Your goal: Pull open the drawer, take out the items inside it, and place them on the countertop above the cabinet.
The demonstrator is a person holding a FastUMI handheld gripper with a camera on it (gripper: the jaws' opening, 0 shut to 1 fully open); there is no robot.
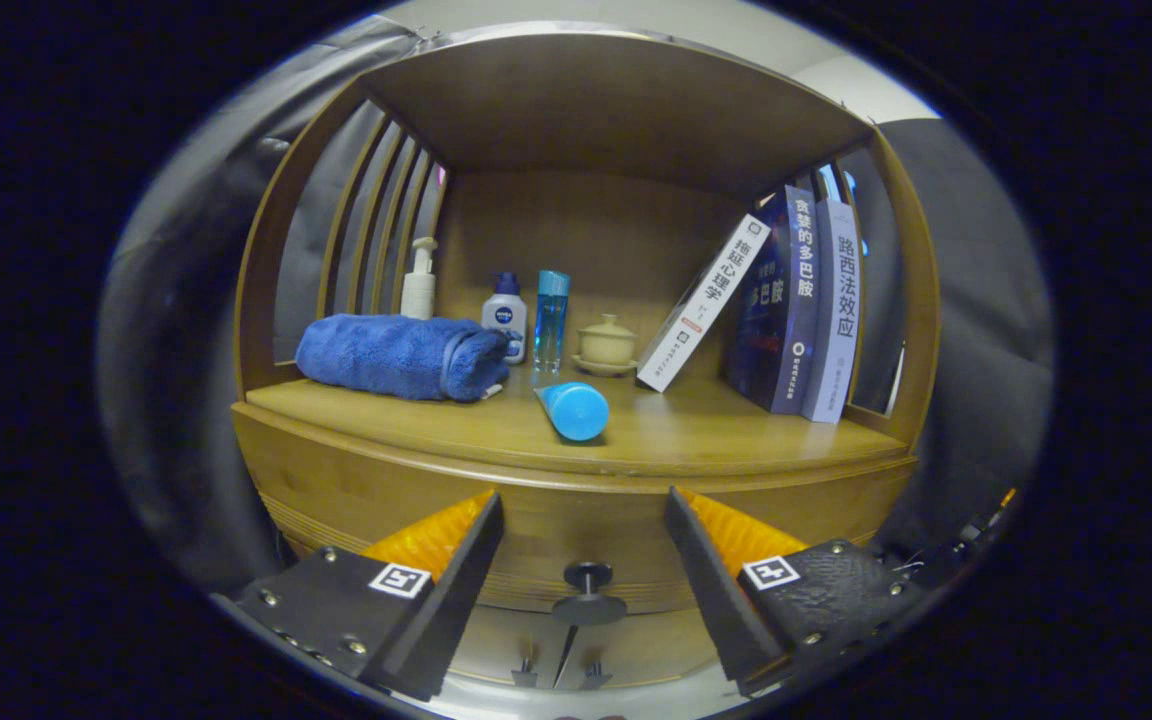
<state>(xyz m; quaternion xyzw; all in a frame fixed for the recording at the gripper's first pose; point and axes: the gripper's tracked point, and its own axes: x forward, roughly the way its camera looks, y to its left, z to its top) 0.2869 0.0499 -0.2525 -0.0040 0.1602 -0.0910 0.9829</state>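
The gripper [584,510] is held level and pointed straight at the front of a wooden cabinet [366,490], its two fingers spread wide apart and holding nothing. Between the fingers, a little beyond their tips, sits the dark round knob [587,578] of the drawer [576,545]; the drawer front lies flush with the cabinet, so it is closed and whatever is in it is hidden. Neither finger touches the knob.

Above the drawer runs the countertop [716,435], roofed by a shelf with slatted sides. At about twelve o'clock from the fingers a blue tube [573,408] lies on its side near the front edge. At eleven o'clock a rolled blue towel [401,355] rests on the wood, with a pump bottle [420,282] behind it against the slats. Further back stand a small white bottle with a blue cap [505,312], a tall clear blue bottle [550,320] just beside it, and a small lidded cup [606,345]. At one o'clock a white book [704,302] leans against two upright books [806,310].
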